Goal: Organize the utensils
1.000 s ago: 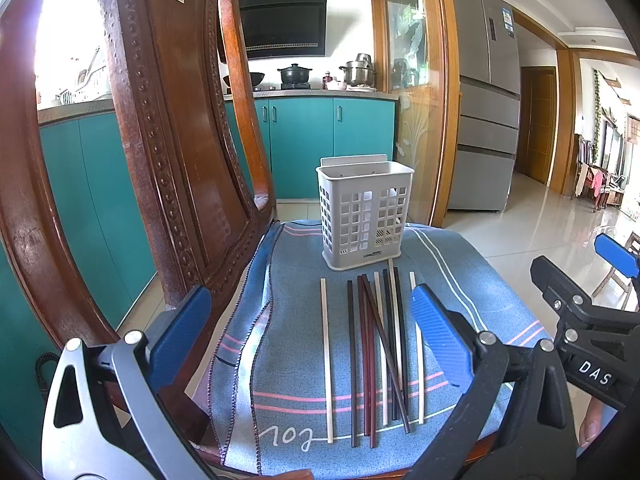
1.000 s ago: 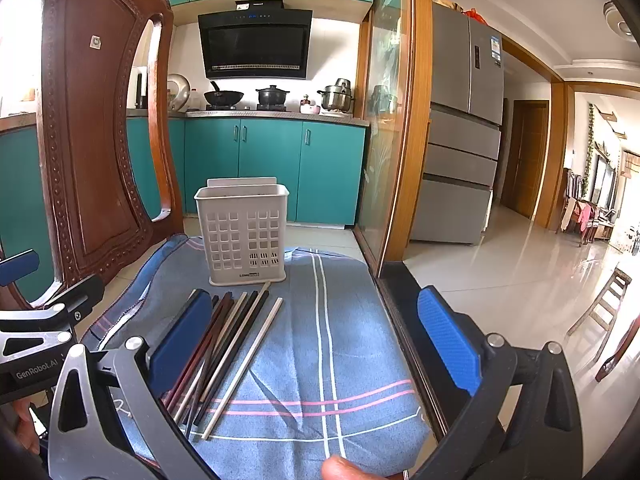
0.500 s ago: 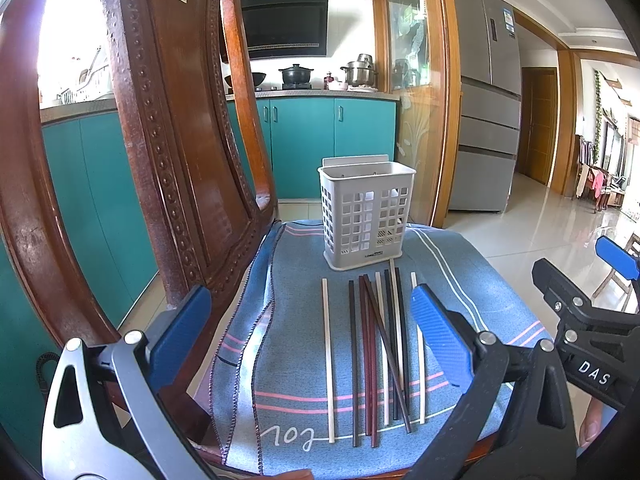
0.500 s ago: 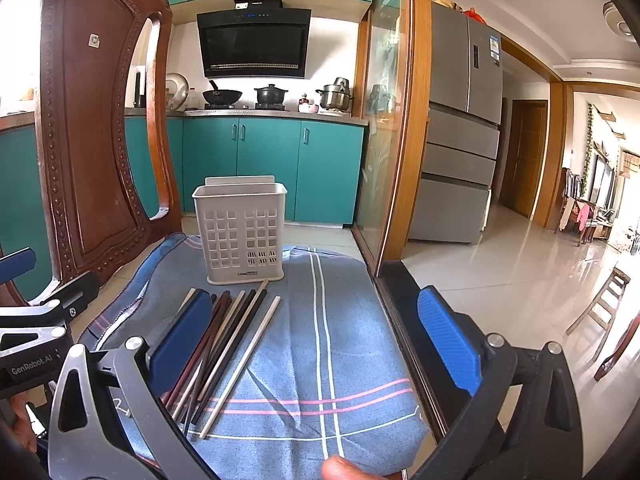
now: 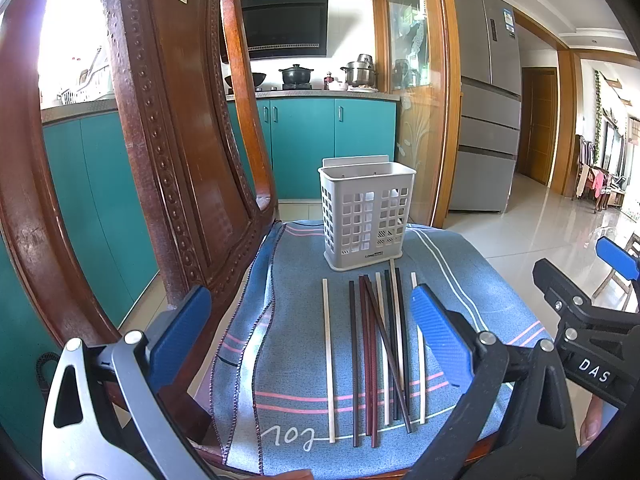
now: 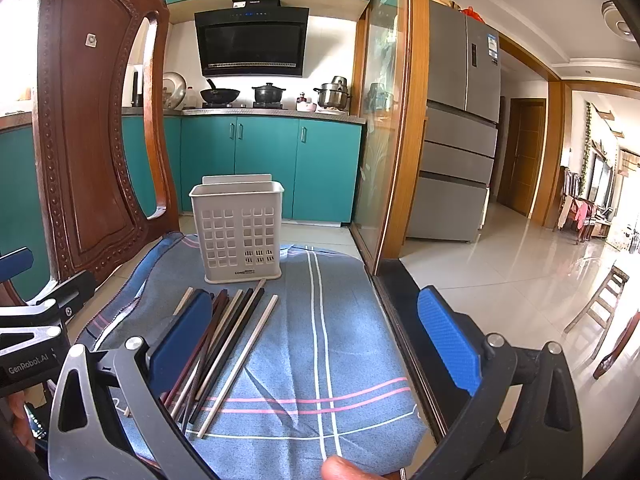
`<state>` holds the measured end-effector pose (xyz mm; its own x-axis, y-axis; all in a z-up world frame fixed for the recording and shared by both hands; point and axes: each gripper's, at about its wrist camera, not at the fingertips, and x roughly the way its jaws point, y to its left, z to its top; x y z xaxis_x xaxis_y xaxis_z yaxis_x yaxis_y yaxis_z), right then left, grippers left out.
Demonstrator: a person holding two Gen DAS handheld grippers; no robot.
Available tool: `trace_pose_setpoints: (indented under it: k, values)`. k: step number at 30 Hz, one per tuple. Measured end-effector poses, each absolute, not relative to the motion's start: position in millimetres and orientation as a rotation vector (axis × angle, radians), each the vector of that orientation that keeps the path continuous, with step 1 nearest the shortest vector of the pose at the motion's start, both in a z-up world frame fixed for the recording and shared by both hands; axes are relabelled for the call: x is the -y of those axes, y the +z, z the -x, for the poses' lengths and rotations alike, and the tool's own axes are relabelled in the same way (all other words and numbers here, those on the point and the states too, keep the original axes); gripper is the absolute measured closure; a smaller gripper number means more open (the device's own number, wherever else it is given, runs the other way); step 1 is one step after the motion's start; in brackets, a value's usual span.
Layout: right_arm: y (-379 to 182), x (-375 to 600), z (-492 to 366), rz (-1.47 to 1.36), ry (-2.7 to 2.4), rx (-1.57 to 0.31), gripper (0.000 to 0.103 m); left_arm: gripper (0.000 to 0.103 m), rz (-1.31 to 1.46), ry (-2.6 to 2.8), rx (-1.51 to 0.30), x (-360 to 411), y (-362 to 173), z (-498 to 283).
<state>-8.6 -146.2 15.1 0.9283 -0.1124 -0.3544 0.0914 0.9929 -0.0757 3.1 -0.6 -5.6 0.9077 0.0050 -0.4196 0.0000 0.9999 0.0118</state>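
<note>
while level, jaws wide above chopsticks (image 5: pixel 376 344)

Left tongs (image 5: pixel 310 338) spread wide, blue pads (image 5: pixel 178 330) well apart, nothing between them. Right tongs (image 6: pixel 314 344) likewise spread wide, nothing gripped. Right tongs show at 3 o'clock in the left wrist view, left tongs at 9 o'clock in the right. A fingertip (image 6: pixel 346 469) pokes in at 6 o'clock.

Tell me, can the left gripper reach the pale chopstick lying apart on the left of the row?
Probably yes. The left gripper is open, and the pale chopstick lies alone on the cloth between its fingers' line, nothing over it.
</note>
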Motion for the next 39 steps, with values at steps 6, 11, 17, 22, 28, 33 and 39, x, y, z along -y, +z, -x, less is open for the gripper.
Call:
trace_pose_setpoints:
  k: [6, 11, 17, 22, 28, 33, 39]
  values:
    - [14.2, 146.5, 8.6, 0.059, -0.105, -0.366, 0.003, 0.003, -0.012, 0.003, -0.433, 0.8, -5.6, -3.0]
    - [13.9, 147.2, 8.7, 0.057, -0.108, -0.368, 0.003, 0.003, -0.012, 0.004, -0.433, 0.9, -5.7, -3.0]
    - [14.2, 150.5, 9.4, 0.056, -0.114, -0.366, 0.003, 0.003, -0.012, 0.003, -0.433, 1.0, -5.7, -3.0]
    - [15.1, 151.6, 9.5, 0.055, -0.114, -0.365, 0.003, 0.003, -0.014, 0.004, -0.434, 0.7, -6.0, -3.4]
    - [15.5, 151.7, 9.3, 0.054, -0.116, -0.365, 0.003, 0.003, -0.015, 0.004, -0.435, 1.4, -5.6, -2.5]
    - [15.4, 155.6, 5.7, 0.074, -0.150, -0.369, 0.003, 0.003, -0.020, 0.006, -0.443, 1.6, -6.5, -2.4]
    - [-7.7, 161.8, -40.3, 0.217, -0.214, -0.595, 0.003, 0.003, -0.048, 0.040, -0.551, 3.6, -21.3, -17.4]
